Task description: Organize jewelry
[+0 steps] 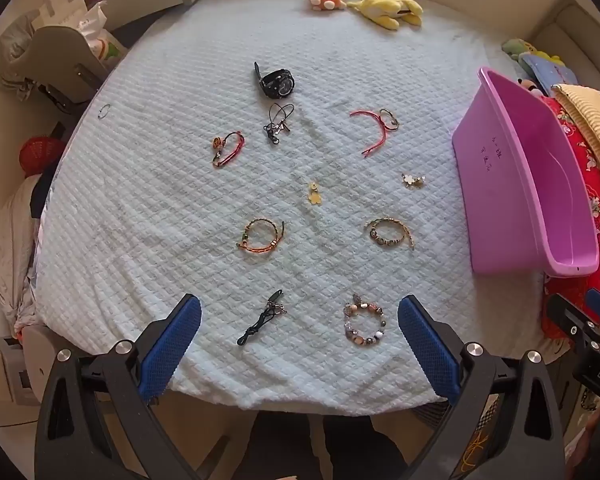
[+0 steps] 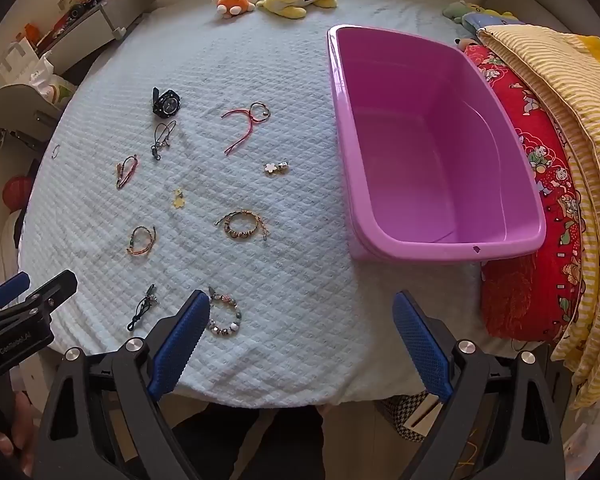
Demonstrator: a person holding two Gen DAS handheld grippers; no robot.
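the left gripper (image 1: 299, 344) is held level near the bottom of its own view, its 2 blue-padded fingers (image 1: 172, 350) spread wide apart with nothing between them. each black finger arm runs back toward the camera past a silver pivot bolt. the right gripper (image 2: 300, 346) sits in the same pose, its 2 blue pads (image 2: 422, 350) just as far apart and gripping nothing. in the right wrist view the left gripper (image 2: 24, 300) shows at the left edge, just beside the right one, with part of the person's left hand (image 2: 8, 436) below it. in the left wrist view the right gripper (image 1: 592, 328) shows at the right edge.
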